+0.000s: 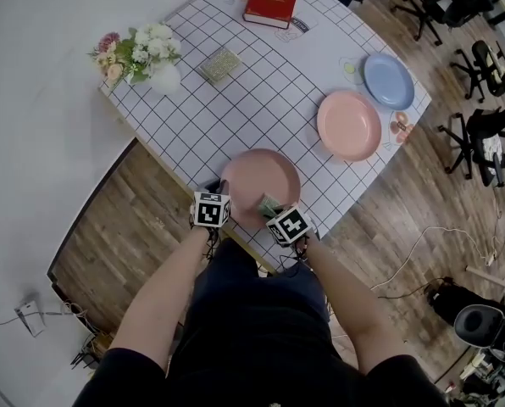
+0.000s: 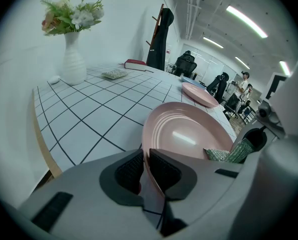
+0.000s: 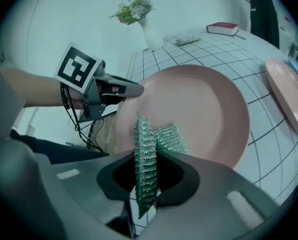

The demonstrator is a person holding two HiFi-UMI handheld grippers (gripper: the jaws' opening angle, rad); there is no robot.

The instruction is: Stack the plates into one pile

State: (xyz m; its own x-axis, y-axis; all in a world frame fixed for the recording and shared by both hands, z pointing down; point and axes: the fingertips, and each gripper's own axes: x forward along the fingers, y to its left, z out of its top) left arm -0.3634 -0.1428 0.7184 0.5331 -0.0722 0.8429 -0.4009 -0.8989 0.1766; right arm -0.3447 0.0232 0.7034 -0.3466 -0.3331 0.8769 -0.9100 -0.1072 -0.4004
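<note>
The left gripper [image 1: 220, 187] has its jaws nearly together, pinched on the close rim of the near pink plate [image 1: 265, 176]. In the left gripper view one pad sits under the rim and the other over it [image 2: 145, 170]. Whether that edge is lifted off the table [image 1: 261, 100] I cannot tell.

The right gripper [image 1: 271, 206] stands at the same plate's close edge, just right of the left one. Its jaws are partly apart and clamped on a folded green scouring pad [image 3: 146, 156], and the pad's free end hangs over the plate's inner face [image 3: 199, 109].

Beyond that plate and to its right lies a second pink plate [image 1: 348, 125], well apart from it. A smaller blue plate [image 1: 388, 80] sits just past the second pink plate, near it but separate. A vase of flowers [image 1: 147, 58] and a red book [image 1: 271, 0] stand far beyond the near plate, at the table's other edges.

As for stacking, nothing looks done: all three plates lie singly, none on another. The pad suggests wiping rather than piling. Bringing the three plates into one pile remains.
</note>
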